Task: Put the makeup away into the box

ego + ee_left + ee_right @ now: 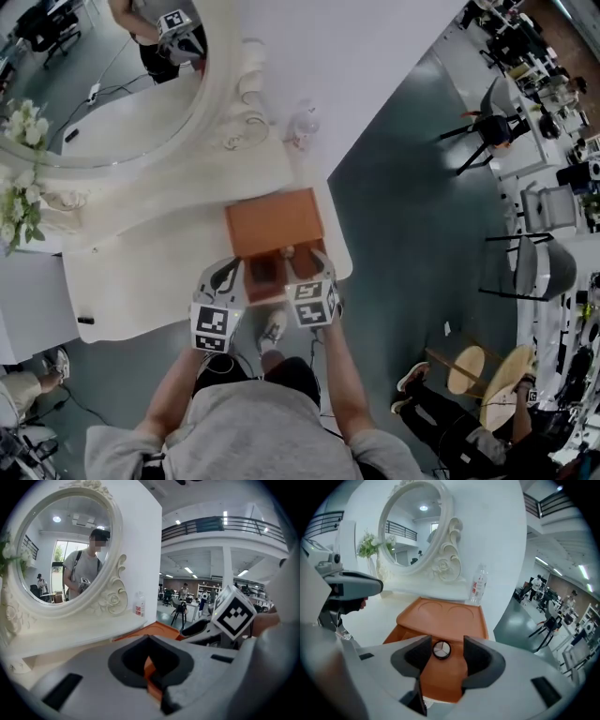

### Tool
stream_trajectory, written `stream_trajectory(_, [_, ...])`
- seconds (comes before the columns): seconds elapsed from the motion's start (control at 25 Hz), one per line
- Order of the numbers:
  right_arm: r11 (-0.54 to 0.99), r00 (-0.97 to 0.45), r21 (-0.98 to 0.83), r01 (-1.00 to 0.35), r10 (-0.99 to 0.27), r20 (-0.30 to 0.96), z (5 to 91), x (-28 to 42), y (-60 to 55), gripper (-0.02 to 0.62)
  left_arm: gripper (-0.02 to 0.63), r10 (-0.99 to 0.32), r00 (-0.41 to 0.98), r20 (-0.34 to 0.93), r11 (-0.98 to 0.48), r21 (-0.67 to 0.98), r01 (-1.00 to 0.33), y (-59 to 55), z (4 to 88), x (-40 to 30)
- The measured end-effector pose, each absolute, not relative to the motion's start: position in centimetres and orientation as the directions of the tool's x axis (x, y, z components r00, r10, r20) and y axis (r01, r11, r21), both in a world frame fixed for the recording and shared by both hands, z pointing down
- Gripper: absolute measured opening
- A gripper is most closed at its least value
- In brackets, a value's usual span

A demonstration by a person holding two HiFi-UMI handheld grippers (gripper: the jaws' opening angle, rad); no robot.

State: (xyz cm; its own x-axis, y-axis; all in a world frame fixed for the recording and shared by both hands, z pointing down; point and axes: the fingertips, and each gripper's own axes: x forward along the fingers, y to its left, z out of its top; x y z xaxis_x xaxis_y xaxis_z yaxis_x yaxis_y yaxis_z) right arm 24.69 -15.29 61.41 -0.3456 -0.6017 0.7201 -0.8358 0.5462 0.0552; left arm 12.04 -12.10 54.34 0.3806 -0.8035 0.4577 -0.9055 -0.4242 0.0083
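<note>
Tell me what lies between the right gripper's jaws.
A small round silver-topped item, possibly a makeup pot, lies between the open jaws of the right gripper, over the orange box. The right gripper view shows it.

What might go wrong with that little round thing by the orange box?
The small round thing lies between the right hand-held gripper's open jaws, not squeezed, so closing off-centre may flick it away. The orange box sits close to the edge of the table, so a bump might push it off.
</note>
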Motion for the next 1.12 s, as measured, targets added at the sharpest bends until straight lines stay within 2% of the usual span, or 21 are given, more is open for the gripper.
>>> stream_trajectory(0.12, [0.526, -0.373, 0.042, -0.850, -0.654, 0.658, 58.1, 25.4, -14.7, 0.215, 0.000, -0.823, 0.373, 0.429, -0.416, -0.008, -0.909, -11.5, 52.5, 12.6])
stream_trajectory(0.32, [0.490, -0.408, 0.049, -0.870, -0.773, 0.486, 51.7, 26.6, -13.6, 0.162, 0.000, -0.852, 0.368, 0.371, -0.413, -0.045, -0.910, -10.1, 49.2, 14.0])
stream_trajectory(0.4, [0.475, -0.410, 0.051, -0.879, -0.804, 0.430, 49.6, 27.1, -13.0, 0.122, 0.000, -0.865, 0.363, 0.346, -0.405, -0.057, -0.912, -9.8, 48.0, 14.2])
stream_trajectory(0.6, [0.452, -0.414, 0.054, -0.890, -0.854, 0.315, 45.2, 28.3, -10.5, 0.075, 0.000, -0.893, 0.332, 0.305, -0.372, -0.083, -0.925, -8.0, 45.5, 14.3])
stream_trajectory(0.68, [0.452, -0.421, 0.058, -0.890, -0.864, 0.277, 44.0, 28.5, -9.4, 0.021, 0.000, -0.904, 0.321, 0.282, -0.358, -0.089, -0.929, -7.3, 44.5, 14.3])
stream_trajectory(1.12, [0.506, -0.477, 0.076, -0.859, -0.846, 0.239, 42.9, 27.5, -7.5, 0.014, 0.000, -0.936, 0.262, 0.235, -0.290, -0.091, -0.953, -5.2, 42.8, 13.4])
